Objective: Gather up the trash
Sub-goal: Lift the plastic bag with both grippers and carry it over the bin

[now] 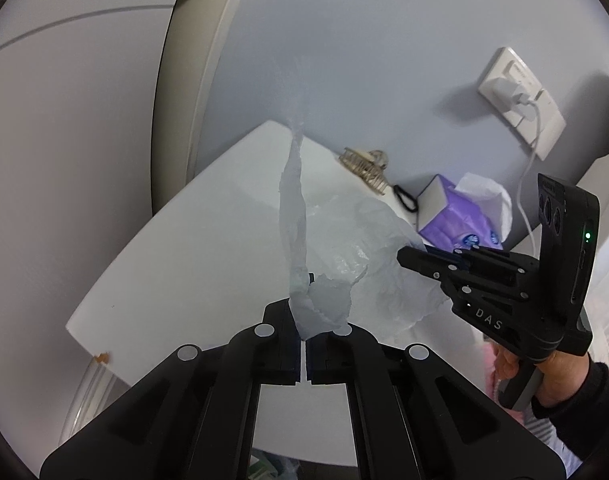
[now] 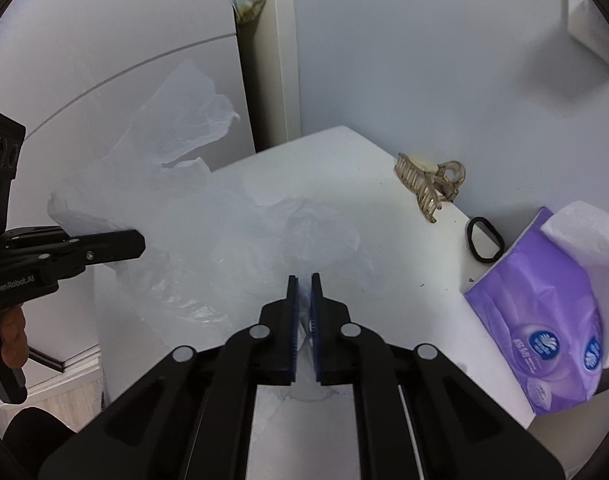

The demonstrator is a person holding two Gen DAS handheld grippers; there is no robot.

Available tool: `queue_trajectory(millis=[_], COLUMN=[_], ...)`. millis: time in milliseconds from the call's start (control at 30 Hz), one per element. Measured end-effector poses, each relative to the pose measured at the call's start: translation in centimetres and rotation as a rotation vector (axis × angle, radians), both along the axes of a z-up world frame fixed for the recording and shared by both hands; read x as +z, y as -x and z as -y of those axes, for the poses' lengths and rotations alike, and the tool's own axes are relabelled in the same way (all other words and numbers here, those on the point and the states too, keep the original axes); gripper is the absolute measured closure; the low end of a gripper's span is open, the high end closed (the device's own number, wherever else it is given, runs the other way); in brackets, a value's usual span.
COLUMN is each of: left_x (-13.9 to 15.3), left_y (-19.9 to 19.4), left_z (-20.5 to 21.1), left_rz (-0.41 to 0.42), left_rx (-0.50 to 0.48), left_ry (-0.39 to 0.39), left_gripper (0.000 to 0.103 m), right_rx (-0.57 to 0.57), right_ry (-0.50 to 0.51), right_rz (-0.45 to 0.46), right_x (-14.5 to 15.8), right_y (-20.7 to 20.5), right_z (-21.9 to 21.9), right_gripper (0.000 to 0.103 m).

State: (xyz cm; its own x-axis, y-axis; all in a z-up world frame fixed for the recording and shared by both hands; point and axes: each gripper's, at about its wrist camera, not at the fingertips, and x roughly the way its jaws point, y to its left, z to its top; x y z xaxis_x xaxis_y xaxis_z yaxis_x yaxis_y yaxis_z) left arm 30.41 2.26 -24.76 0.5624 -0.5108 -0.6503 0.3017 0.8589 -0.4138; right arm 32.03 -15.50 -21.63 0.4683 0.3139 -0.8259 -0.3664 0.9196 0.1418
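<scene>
— What can't you make out from where you stand?

— My left tongs point(image 1: 304, 344) sit at six o'clock in their own view, jaws shut tight on a twisted edge of the plastic bag point(image 1: 344, 248). Past the pinch the film rises toward twelve o'clock in a thin rope, and its tip fades into the grey wall point(image 1: 384, 40), so I can't say where it ends. The bag is so pale and see-through that its outline against the white table point(image 1: 184, 240) is hard to trace.

— And the other pair?

— My right tongs point(image 2: 303, 280) are all but closed, the blue ribbed pads nipping a fold of the same bag. Only a sliver of film shows in the slit between them. From there the crinkled sheet billows toward ten o'clock, off the table's edge, to where the left tongs hold it.

— What's beside it?

— At two o'clock a translucent brownish hair claw point(image 2: 428, 184), toothed, against the wall. At three a black hair tie point(image 2: 484, 240), flat loop. Next to it a soft purple tissue pack point(image 2: 544, 320), a white sheet poking up, its far corner cut by the lens rim. In the left view a charger sits in a white wall socket point(image 1: 520, 96), its cable dropping behind my right tongs. Something bluish, perhaps cloth, hangs at twelve, cropped
</scene>
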Motion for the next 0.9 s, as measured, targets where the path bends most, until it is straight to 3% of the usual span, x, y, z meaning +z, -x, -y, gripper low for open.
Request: queue_trajectory(millis=[467,900], left_x=[5.6,8.3], left_y=[6.7,13.1], left_z=[0.4,-1.1], left_rz=[0.094,0.136], left_rx=[-0.016,0.017], left_ry=[-0.048,-0.051], left_gripper=[0.103,0.103], right_rx=[0.02,0.067], right_ry=[-0.035,-0.06], right_rz=[0.051,0.08], right_x=[5.4,8.7], right_y=[5.0,11.2], right_z=[-0.2,-2.8], right_gripper=[0.095,0.095])
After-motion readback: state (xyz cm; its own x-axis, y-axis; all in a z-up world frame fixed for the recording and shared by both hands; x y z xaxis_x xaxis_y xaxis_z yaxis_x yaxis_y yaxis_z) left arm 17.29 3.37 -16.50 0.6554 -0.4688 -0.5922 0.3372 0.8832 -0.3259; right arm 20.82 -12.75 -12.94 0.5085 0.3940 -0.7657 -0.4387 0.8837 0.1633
